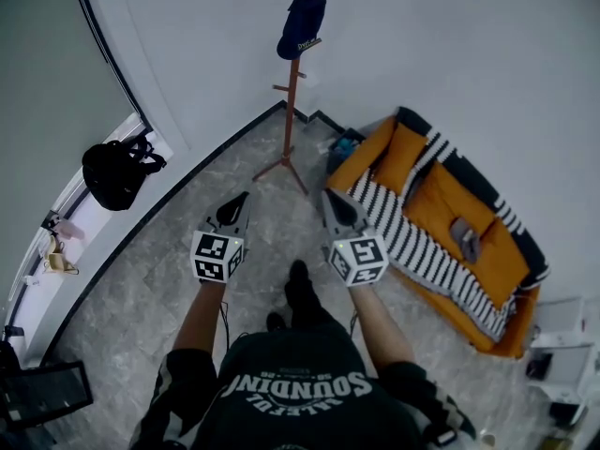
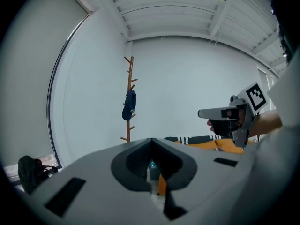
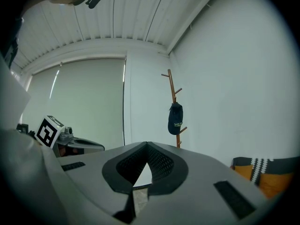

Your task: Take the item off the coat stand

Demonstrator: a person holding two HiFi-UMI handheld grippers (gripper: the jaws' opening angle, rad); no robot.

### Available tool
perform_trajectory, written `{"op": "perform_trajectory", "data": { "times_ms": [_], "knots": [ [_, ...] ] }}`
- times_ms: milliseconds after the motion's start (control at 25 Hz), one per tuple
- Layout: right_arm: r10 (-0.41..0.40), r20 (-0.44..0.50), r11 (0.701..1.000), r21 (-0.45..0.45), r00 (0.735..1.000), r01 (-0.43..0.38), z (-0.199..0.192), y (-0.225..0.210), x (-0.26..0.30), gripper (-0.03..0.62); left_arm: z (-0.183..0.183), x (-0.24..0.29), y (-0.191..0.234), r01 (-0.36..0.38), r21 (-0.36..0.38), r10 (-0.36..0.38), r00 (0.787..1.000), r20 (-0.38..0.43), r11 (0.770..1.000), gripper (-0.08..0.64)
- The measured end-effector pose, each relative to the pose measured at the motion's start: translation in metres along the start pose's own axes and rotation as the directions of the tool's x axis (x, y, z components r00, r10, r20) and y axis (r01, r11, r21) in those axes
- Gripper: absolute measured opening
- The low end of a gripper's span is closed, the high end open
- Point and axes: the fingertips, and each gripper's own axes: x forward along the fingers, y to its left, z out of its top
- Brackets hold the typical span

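1. A navy cap (image 1: pixel 302 24) hangs on an upper peg of the wooden coat stand (image 1: pixel 289 111), well apart from both grippers.
2. The stand rises upright in the room's corner, its splayed feet on the floor.
3. The left gripper (image 1: pixel 239 198) and right gripper (image 1: pixel 330 198) are held side by side and point toward the stand.
4. Each gripper's own view shows its jaws closed together with nothing between them.
5. The floor (image 1: pixel 187 251) is grey marbled tile, edged by a dark skirting (image 1: pixel 202 172) along the walls.
6. The walls (image 1: pixel 450 45) are plain white, and the gripper views show a ceiling (image 3: pixel 131 18) of white ribbed panels.
7. An orange sofa (image 1: pixel 441 204) stands against the right wall near the stand, with a black-and-white striped throw (image 1: pixel 412 242) draped over its front.
8. A black backpack (image 1: pixel 114 173) sits on the window ledge (image 1: pixel 94 218) at the left.
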Motion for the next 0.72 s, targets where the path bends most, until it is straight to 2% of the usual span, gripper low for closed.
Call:
{"op": "perform_trajectory", "data": {
  "times_ms": [360,720],
  "knots": [
    [0.008,0.023,1.0,-0.001,1.0,-0.008,0.008,-0.046,0.072,-0.002,0.016,0.076,0.033,0.009,0.013,-0.009,1.0,0.002,1.0,0.0],
    [0.041,0.047,0.999,-0.002,0.998,-0.041,0.042,-0.114,0.175,-0.002,0.067,0.172,0.086,-0.022,0.031,0.021,0.999,0.025,0.999,0.0]
  ]
}}
